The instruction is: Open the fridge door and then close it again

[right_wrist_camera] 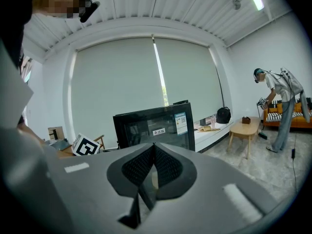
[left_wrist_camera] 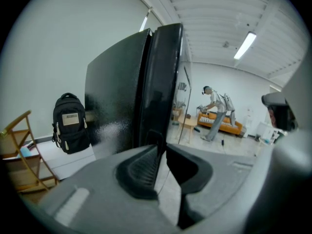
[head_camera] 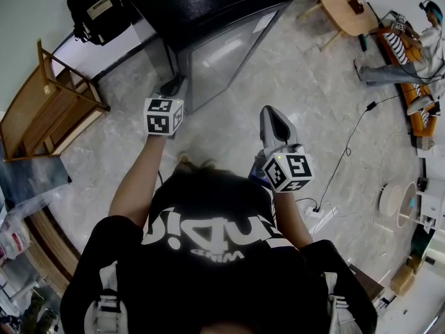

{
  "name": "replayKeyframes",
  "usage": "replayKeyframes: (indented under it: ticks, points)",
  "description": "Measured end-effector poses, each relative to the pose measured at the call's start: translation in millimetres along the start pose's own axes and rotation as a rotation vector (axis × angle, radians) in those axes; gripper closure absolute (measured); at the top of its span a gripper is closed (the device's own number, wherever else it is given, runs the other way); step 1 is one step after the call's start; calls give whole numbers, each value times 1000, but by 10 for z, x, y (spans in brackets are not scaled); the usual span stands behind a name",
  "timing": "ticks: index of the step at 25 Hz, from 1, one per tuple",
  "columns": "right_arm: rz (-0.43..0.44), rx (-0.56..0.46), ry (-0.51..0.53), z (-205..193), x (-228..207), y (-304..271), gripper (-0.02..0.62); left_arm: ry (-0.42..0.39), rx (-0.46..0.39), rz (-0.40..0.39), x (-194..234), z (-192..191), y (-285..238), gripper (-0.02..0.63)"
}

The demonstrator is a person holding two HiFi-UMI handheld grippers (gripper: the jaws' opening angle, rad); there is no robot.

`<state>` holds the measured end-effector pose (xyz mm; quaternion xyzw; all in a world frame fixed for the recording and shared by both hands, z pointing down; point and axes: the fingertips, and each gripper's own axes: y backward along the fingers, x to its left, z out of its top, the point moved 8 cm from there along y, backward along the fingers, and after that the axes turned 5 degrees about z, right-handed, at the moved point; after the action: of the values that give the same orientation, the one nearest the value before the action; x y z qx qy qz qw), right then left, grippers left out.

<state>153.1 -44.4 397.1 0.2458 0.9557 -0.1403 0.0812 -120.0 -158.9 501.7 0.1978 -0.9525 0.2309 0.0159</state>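
The black fridge (head_camera: 208,19) stands in front of me, its glass door (head_camera: 226,51) lying against the body. My left gripper (head_camera: 172,89) is at the door's left vertical edge. In the left gripper view that dark door edge (left_wrist_camera: 163,82) runs down between the jaw tips, and the left gripper (left_wrist_camera: 161,147) is shut on it. My right gripper (head_camera: 273,115) hangs free to the right of the fridge, over the floor. Seen from its own camera, the right gripper (right_wrist_camera: 154,147) is shut with nothing in it, and the fridge door (right_wrist_camera: 156,126) faces it.
A black backpack (head_camera: 97,9) leans left of the fridge. A wooden rack (head_camera: 49,110) stands at the left. At the right are a low wooden table (head_camera: 348,9) and a person (head_camera: 410,47) by an orange sofa. A cable and power strip (head_camera: 323,213) lie on the floor.
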Motion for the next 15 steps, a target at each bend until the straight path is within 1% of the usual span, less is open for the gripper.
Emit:
replayKeyframes:
  ticks: [11,15]
  points:
    - [-8,-4,-5,26,-58,-1,595,47,-24,41,-33,9,19,549]
    - [-12,-2,-8,15,-91,2,595,37,-21,35,-90,-5,39,549]
